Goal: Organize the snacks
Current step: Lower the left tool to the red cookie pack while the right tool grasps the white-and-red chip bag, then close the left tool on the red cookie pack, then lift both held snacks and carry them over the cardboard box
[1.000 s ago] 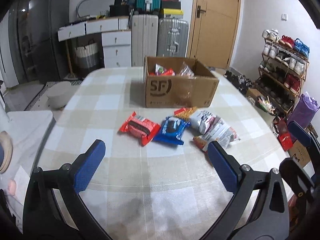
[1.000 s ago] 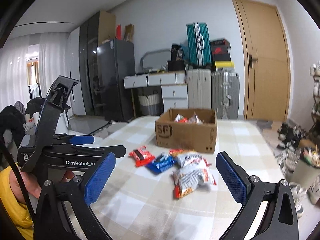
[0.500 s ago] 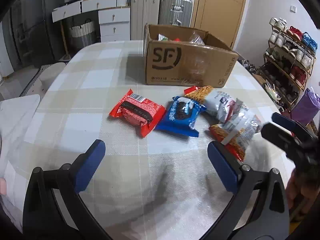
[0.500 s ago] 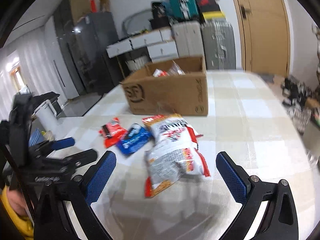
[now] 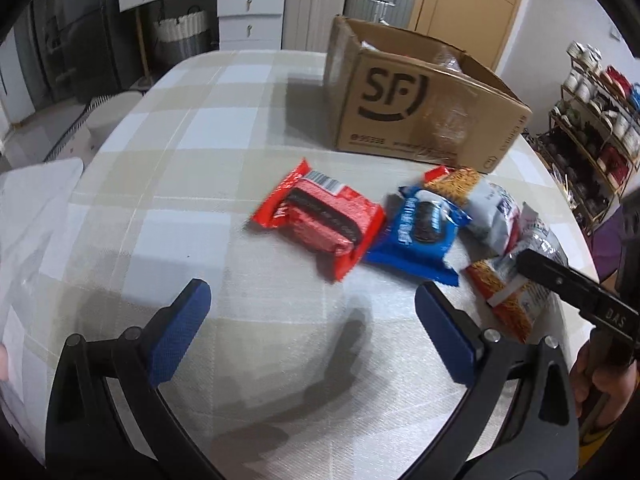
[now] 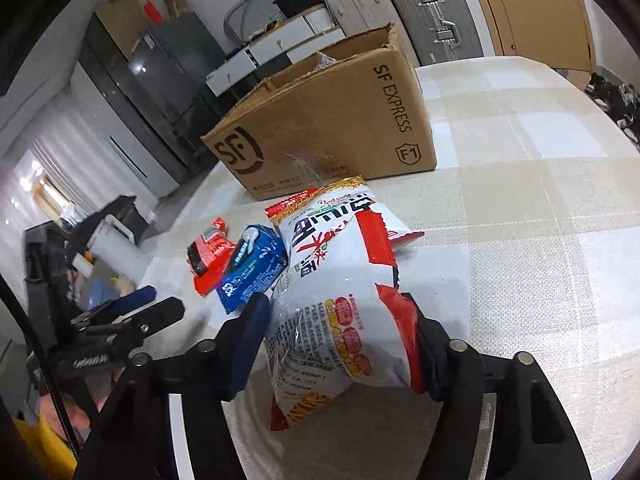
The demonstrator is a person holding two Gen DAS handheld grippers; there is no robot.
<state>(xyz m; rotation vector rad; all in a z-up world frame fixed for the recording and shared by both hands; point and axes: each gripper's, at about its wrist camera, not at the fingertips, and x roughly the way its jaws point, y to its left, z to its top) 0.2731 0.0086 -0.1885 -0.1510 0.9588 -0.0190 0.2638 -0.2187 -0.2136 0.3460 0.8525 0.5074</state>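
1. A table with a beige-and-white checked cloth [image 5: 208, 128] is filling most of both views, with white drawers [image 5: 248, 20] and suitcases [image 6: 432, 12] standing along the back wall at the top of the frames and a shoe rack [image 5: 592, 96] showing at the right edge of the left wrist view.
2. A cardboard SF box [image 5: 420, 108] is sitting open in the upper middle of the left wrist view, directly behind the loose snacks; some packets are lying inside it, too hidden to name.
3. A red cookie packet [image 5: 320, 220] is lying in the centre of that view, with a blue cookie packet [image 5: 420, 232] touching its right side.
4. Two white-and-red noodle snack bags are lying to the right of the blue one; the farther bag [image 6: 336, 216] is reaching almost to the box.
5. The right gripper [image 6: 340, 344] is closing on the nearer noodle snack bag [image 6: 340, 328] at the bottom centre of its view, both fingers pressing its sides.
6. The left gripper [image 5: 312, 332] is hovering over bare cloth at the bottom of its view, fingers spread wide and holding nothing, well short of the red packet.
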